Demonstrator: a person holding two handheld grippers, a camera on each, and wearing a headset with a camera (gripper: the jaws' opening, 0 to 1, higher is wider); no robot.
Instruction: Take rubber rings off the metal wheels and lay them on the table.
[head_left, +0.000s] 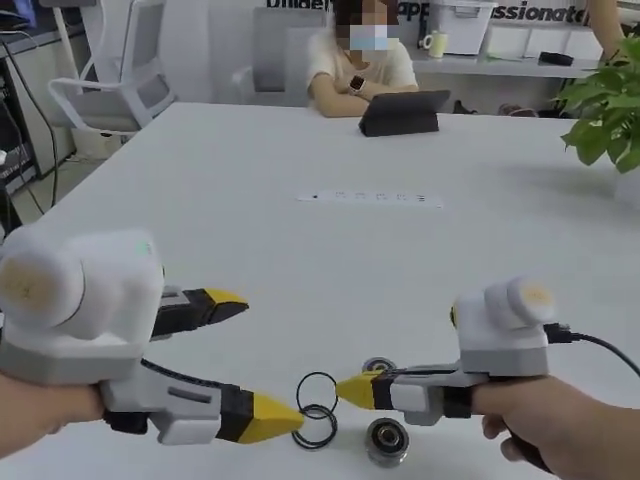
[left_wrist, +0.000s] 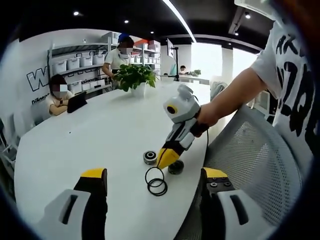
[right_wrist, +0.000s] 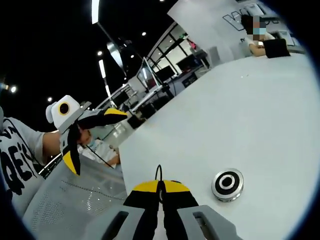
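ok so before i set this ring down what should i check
1. Grip: the right gripper has its fingers shut on the edge of the rubber ring. ok
2. Ring free of the wheels: it sits apart from the near wheel and the far wheel. ok
3. Room to lay it: the table is bare nearby, though a second ring lies right beside it. ok
4. Left gripper out of the way: it is open, with its lower finger close to both rings. not ok
5. Held ring already touching the table: cannot tell
6. Rubber left on either wheel: cannot tell
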